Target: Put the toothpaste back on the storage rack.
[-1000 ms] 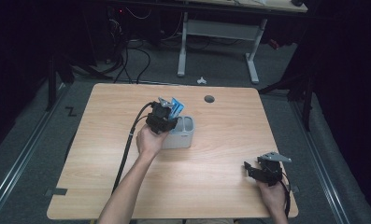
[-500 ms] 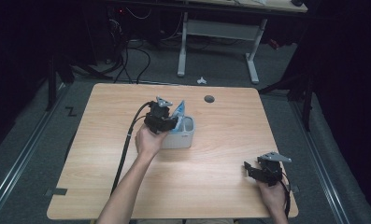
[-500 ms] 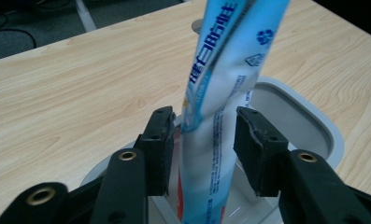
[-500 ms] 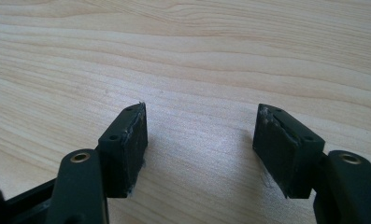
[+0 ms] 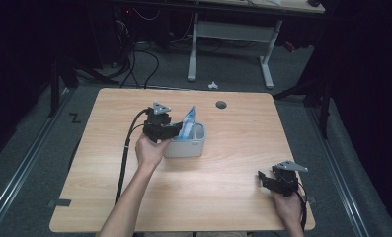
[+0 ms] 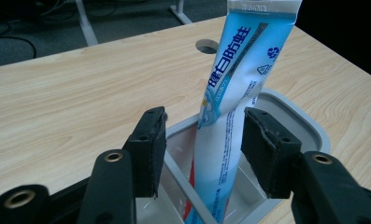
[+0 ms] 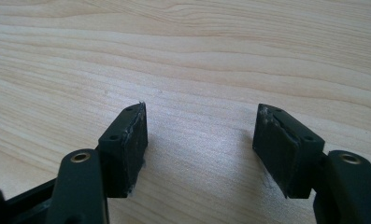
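Observation:
A blue and white toothpaste tube (image 5: pixel 188 121) (image 6: pixel 230 93) stands tilted in a pale grey open bin (image 5: pixel 196 147) (image 6: pixel 309 128) at the middle of the wooden table (image 5: pixel 233 197). My left gripper (image 5: pixel 176 131) (image 6: pixel 204 114) is at the bin's left rim. Its jaws have just been opening and now straddle the tube: there is a clear gap at the left pad, and the right pad sits close beside it. My right gripper (image 5: pixel 263 178) (image 7: pixel 199 112) rests open near the front right corner, with bare wood between its jaws.
A round cable hole (image 5: pixel 221 104) (image 6: pixel 206 45) lies in the tabletop behind the bin. Beyond the far edge stands a white-legged desk (image 5: pixel 228 34), with cables and a small white piece (image 5: pixel 213 85) on the floor.
The left gripper's jaws have spread apart and the hand has drawn back a little to the left. The tube now stands steeper in the bin. The right hand has kept still.

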Available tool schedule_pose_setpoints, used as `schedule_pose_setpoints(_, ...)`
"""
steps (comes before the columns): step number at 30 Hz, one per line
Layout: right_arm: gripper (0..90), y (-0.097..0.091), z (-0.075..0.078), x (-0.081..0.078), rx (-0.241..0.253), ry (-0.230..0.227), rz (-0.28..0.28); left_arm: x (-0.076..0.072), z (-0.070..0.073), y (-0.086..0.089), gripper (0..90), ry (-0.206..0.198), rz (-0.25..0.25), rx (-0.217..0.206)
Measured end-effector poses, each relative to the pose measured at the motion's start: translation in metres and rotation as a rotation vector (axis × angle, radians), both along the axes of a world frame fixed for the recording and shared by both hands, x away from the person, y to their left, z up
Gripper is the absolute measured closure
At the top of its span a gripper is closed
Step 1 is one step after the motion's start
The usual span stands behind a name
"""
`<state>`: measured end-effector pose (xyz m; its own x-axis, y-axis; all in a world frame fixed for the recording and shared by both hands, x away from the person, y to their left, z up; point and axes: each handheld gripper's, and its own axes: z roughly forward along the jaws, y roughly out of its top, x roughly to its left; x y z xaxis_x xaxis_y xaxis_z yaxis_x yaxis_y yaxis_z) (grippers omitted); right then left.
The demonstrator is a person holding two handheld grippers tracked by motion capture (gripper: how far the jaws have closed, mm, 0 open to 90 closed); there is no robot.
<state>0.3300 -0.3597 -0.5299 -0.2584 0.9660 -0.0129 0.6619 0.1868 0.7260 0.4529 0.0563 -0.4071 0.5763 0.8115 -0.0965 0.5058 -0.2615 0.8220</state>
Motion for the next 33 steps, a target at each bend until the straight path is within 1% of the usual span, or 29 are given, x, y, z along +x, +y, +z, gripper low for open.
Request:
schedule_pose_setpoints(3,35.7,0.000,0.000,0.000,0.000,0.000,-0.001,-0.003,0.002,0.004,49.9,-0.011,0.000,0.001)
schedule_pose_setpoints(5,35.7,0.000,0.000,0.000,0.000,-0.001,0.001,-0.006,0.004,0.007,49.3,-0.032,0.006,0.008)
schedule_pose_setpoints(7,35.7,0.000,0.000,0.000,0.001,0.000,-0.002,-0.008,0.005,0.010,49.1,-0.040,0.007,0.008)
schedule_pose_setpoints(8,35.7,0.000,0.000,0.000,0.001,0.000,-0.002,-0.009,0.006,0.012,49.1,-0.045,0.010,0.001)
schedule_pose_setpoints(12,35.7,0.000,0.000,0.000,0.000,0.000,-0.002,-0.012,0.008,0.020,49.1,-0.050,0.017,-0.010)
schedule_pose_setpoints(13,35.7,0.000,0.000,0.000,0.001,0.000,-0.003,-0.014,0.008,0.025,49.0,-0.051,0.024,-0.022)
schedule_pose_setpoints(21,35.7,0.000,0.000,0.000,0.001,0.000,-0.003,-0.017,0.008,0.039,48.9,-0.051,0.043,-0.047)
schedule_pose_setpoints(26,35.7,0.000,0.000,0.000,0.001,0.000,-0.003,-0.019,0.009,0.043,48.9,-0.056,0.050,-0.048)
schedule_pose_setpoints(27,35.7,0.000,0.000,0.000,0.000,0.000,-0.002,-0.020,0.009,0.045,48.9,-0.058,0.054,-0.055)
schedule_pose_setpoints(33,35.7,0.000,0.000,0.000,0.000,0.000,-0.002,-0.023,0.010,0.050,48.9,-0.066,0.058,-0.052)
